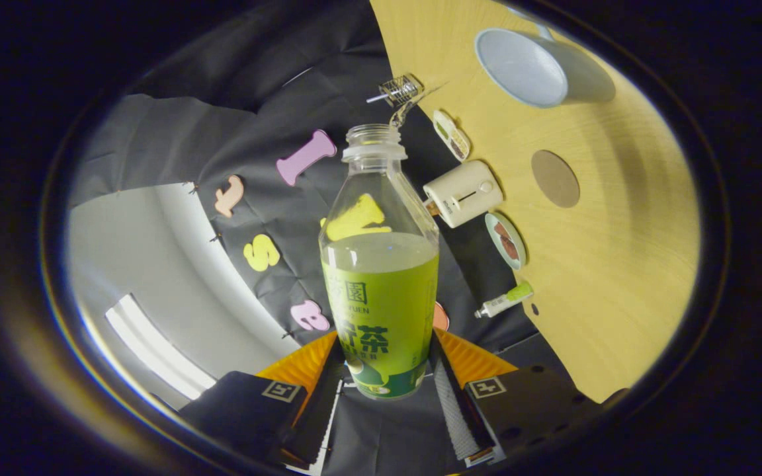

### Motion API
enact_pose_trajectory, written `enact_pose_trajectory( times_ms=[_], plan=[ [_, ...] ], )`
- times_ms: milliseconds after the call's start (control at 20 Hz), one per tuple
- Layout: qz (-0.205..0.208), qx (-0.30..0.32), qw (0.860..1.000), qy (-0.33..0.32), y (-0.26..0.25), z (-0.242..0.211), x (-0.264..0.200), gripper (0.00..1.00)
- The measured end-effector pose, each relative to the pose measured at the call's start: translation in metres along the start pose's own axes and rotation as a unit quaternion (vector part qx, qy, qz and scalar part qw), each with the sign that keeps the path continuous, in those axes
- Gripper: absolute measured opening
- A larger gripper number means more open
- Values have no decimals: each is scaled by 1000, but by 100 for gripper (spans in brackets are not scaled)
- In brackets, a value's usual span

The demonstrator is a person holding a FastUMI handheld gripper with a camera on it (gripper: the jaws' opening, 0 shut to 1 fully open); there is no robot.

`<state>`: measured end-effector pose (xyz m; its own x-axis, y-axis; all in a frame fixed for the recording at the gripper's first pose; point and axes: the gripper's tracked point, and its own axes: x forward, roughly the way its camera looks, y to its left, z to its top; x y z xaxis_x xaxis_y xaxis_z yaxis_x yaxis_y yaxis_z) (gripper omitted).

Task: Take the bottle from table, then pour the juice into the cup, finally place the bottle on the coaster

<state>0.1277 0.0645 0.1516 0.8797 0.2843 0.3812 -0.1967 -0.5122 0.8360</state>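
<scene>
Gripper (pixel 381 383) fingers press on both sides of the bottle (pixel 381 264), low on its label, so it will not slip. Its cap is off and green juice fills about half, so it looks ready to pour. Off to the side is the big wooden table (pixel 632 264), with lots of bare room. Far across it stands the cup (pixel 533 66), mouth open for the juice. Between cup and bottle lies the round coaster (pixel 555 178), with nothing on it. Along the table's edge sit a toaster (pixel 464 193) and small toys to steer past
</scene>
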Motion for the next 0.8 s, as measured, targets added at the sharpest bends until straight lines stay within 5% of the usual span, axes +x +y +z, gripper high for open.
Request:
enact_pose_trajectory(
  times_ms=[800],
  plan=[
    [17,38,999,-16,14,7,0,77]
  ],
)
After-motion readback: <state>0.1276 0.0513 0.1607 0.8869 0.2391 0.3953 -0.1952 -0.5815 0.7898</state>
